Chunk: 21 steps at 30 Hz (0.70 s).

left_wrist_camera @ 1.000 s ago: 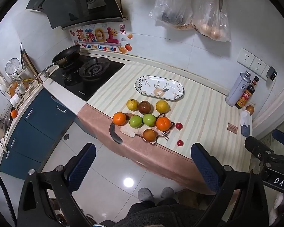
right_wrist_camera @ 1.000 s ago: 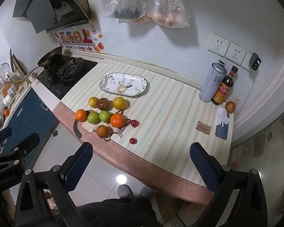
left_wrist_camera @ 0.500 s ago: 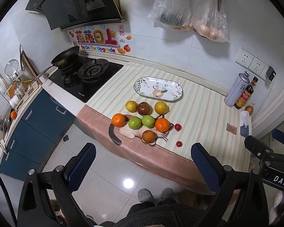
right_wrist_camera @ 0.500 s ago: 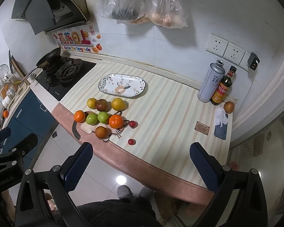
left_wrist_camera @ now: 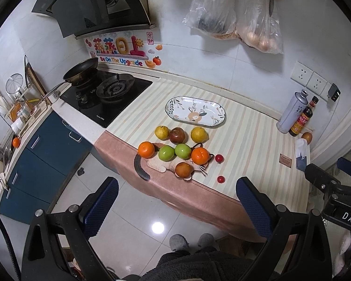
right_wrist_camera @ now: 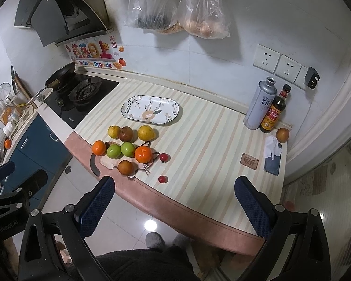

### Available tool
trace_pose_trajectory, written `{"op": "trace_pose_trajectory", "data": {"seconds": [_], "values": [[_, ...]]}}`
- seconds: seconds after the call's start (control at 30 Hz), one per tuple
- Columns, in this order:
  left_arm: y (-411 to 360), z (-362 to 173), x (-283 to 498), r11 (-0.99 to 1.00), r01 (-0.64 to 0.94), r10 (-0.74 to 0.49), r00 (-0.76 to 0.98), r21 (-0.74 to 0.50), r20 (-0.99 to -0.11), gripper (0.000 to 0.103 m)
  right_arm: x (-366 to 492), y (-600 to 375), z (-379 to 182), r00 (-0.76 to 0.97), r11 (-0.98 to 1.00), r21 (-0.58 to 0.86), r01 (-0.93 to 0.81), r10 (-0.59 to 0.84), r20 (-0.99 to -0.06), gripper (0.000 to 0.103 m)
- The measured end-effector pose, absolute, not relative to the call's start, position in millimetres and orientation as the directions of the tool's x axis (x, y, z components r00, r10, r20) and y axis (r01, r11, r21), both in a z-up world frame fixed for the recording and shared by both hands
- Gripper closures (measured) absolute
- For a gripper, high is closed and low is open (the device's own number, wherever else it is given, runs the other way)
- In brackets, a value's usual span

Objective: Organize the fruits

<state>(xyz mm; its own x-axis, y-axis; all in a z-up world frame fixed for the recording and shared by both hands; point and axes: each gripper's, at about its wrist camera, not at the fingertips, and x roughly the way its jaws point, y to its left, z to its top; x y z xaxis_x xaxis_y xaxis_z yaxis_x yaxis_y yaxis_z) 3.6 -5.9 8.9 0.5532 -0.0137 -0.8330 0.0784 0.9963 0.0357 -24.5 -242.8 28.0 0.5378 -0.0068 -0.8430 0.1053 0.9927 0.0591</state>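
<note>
Striped cream-and-peach cloth covered the kitchen counter [left_wrist_camera: 250, 140], and on it lay the fruit, clustered near the front edge just short of the oval floral ceramic plate [left_wrist_camera: 195, 111], which stood bare. Two glossy orange mandarins [left_wrist_camera: 146, 149], two smooth green apples [left_wrist_camera: 166, 153], two dull yellow citrus fruits [left_wrist_camera: 162, 132] and a dark red apple [left_wrist_camera: 177, 135] sat touching or nearly so, some resting on a pale woven mat [left_wrist_camera: 156, 164]; a brownish round fruit [left_wrist_camera: 183, 169] and two small red cherry tomatoes [left_wrist_camera: 219, 158] lay just beside them. The left gripper [left_wrist_camera: 175, 201] and the right gripper [right_wrist_camera: 175, 201] both hung well back from the counter over the tiled floor, jaws spread wide and holding nothing. The work seemed not yet begun (no fruit was on the plate). The next move would probably call for one gripper to descend on an outer fruit, perhaps a mandarin, closing gently, since the round waxy skins could roll or slip. A grey spray can [right_wrist_camera: 259, 105] and a dark sauce bottle [right_wrist_camera: 275, 113] stood apart at the wall.
</note>
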Motion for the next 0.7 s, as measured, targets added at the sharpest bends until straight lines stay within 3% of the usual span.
{"op": "trace_pose_trajectory", "data": {"seconds": [0.7], "values": [[-3.8, 18.6, 5.5, 0.997, 0.074, -0.018, 0.571, 0.03, -0.821, 0.0, -22.0, -237.2, 35.5, 0.538, 0.994, 0.062, 0.092, 0.003, -0.843, 0.0]]}}
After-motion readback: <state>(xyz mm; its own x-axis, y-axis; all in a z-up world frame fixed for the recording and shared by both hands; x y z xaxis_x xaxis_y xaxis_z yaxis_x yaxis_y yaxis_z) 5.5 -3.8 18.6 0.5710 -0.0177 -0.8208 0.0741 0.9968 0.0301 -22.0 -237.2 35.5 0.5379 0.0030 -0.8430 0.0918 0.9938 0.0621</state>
